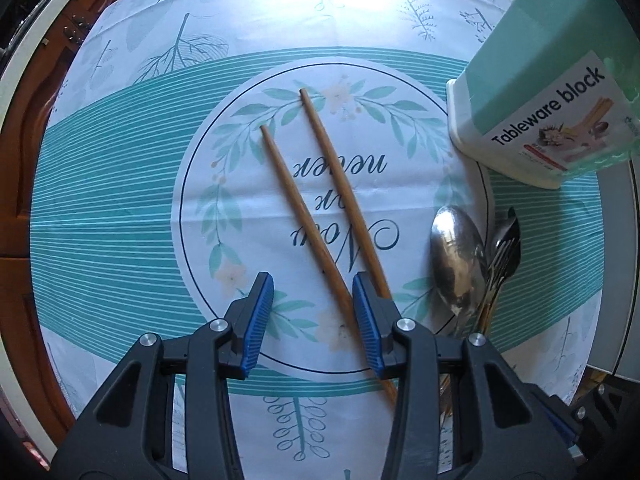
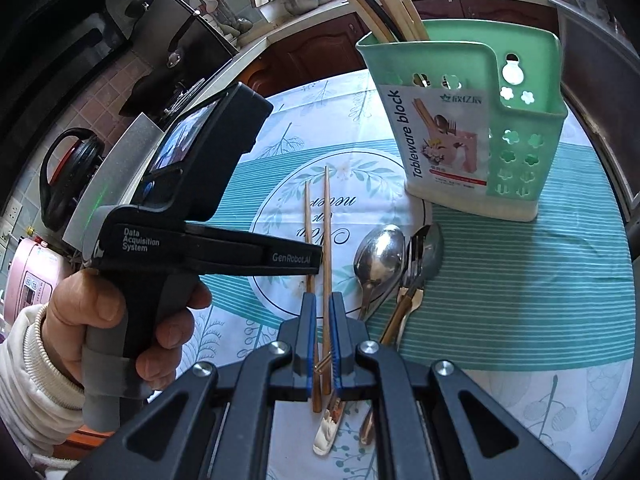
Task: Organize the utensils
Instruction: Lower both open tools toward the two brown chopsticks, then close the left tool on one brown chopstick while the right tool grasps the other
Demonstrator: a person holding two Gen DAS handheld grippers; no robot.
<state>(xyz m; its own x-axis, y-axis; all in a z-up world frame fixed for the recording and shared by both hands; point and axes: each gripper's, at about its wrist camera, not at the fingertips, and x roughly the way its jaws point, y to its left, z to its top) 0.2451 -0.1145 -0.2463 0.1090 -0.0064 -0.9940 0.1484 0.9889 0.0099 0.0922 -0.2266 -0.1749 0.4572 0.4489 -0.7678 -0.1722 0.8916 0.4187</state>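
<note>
**Bright daylight, bent edges**

Both pictures are bright and mostly sharp. Soft daylight falls on the tabletop (image 1: 120, 200), and its far side looks washed out and almost white in the left wrist view. The big spoon (image 1: 456, 264) shines with glare. Shadows are faint and soft. The fisheye lens bends everything: straight lines curve, and the corners go dark and black. In the right wrist view the kitchen counter (image 2: 248, 52) at the back is bent and dim. The words on the green holder (image 2: 460, 128) are clear to read.
</note>
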